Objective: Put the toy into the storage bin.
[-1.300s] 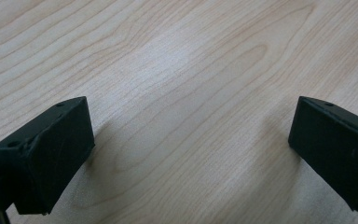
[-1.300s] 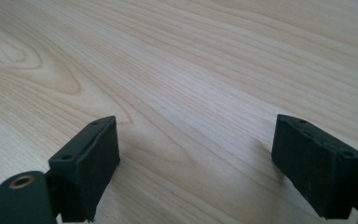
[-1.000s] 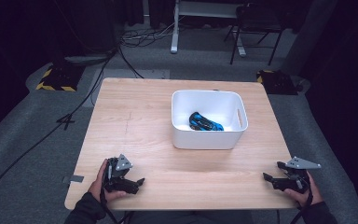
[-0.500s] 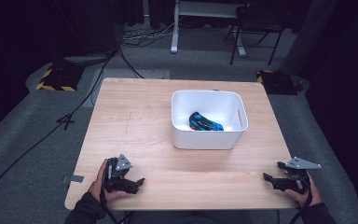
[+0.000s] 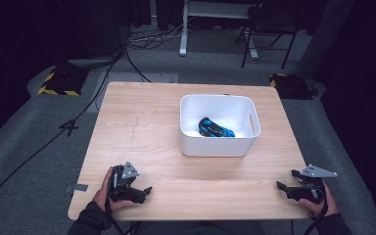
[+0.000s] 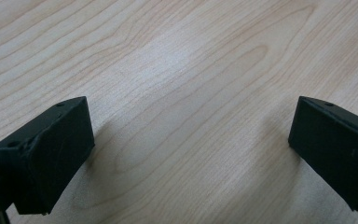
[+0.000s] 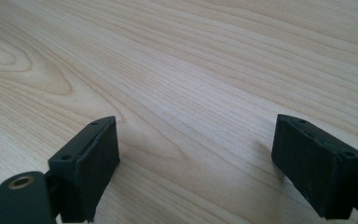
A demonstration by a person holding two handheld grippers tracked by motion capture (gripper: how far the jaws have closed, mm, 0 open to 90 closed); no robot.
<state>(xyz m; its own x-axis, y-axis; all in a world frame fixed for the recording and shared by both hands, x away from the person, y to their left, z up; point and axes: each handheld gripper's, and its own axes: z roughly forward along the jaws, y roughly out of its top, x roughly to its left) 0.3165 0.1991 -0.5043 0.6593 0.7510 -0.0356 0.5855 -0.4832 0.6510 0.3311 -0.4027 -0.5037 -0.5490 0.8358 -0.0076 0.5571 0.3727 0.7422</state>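
— How many things are sitting on the table?

— One white bin, and one blue and black object lying inside it on its floor. Two tongs are resting near the front edge.

— How are the tongs standing?

— The left tongs are gaping wide, jaws lying on bare wood, gripping nothing. The right tongs are spread just as wide at the front right corner, also holding nothing.

— Any room for moving?

— Open wood is stretching between both tongs and the bin, which is sitting well apart from them, right of the middle. The whole left half is lying bare.
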